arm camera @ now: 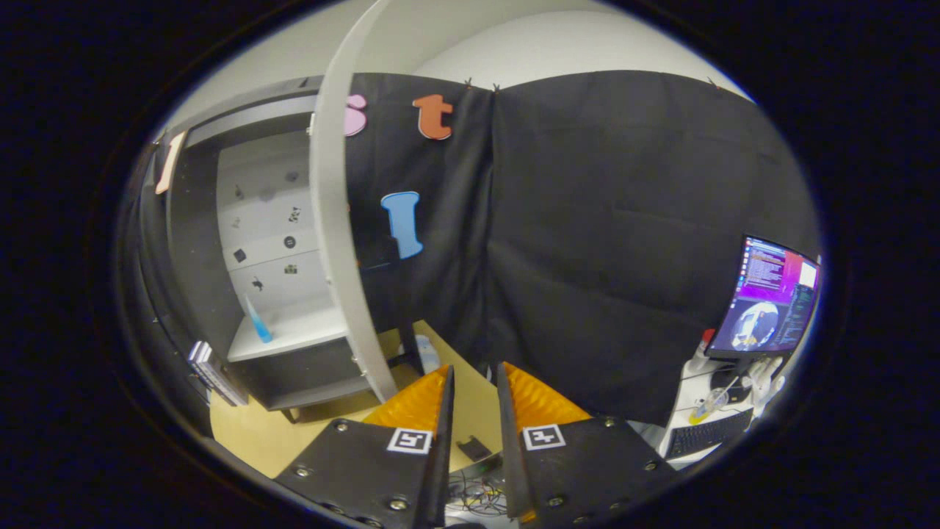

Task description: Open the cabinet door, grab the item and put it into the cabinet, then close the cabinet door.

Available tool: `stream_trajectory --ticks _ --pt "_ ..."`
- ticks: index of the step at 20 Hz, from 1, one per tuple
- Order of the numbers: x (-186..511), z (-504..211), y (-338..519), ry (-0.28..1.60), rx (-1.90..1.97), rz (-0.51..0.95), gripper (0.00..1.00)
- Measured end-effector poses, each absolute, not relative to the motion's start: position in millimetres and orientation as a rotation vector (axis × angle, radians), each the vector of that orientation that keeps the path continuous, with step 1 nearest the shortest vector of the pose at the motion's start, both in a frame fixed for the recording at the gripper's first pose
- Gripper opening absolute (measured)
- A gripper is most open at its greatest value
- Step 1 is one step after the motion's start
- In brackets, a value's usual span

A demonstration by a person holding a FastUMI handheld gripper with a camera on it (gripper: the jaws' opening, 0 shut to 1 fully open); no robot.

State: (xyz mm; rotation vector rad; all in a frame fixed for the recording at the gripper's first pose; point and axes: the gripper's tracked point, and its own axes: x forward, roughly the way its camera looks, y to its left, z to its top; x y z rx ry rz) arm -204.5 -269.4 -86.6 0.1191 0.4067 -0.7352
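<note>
Gripper view: hand-held gripper narrowly parted, empty; cabinet door open, hiding part of the cabinet.

Your gripper hangs over the tabletop, jaws a narrow gap apart, holding nothing. The cabinet door stands open; a blue bottle leans on the shelf inside.

Light is soft and even from above, brightest on the pale wall over the booth and on the white cabinet door, whose straight edge the fisheye bows into a curve. The open cabinet interior is moderately lit, its sides in shadow. The monitor glows, slightly overexposed; edges blur, and the gripper fingers, slightly parted, stay sharp.
</note>
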Motion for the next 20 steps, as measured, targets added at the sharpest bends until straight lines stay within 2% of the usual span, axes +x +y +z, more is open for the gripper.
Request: stream_trajectory --ticks 2,7,8,20 --pt "-203 -88 -282 0.398 0.119 -0.763 0.40" --pt "-178 -94 -281 0.381 0.105 -0.719 0.88" --pt "-178 -97 -294 0.382 0.104 -0.708 0.93" --pt "-168 -96 -283 0.398 0.058 -0.639 0.91"
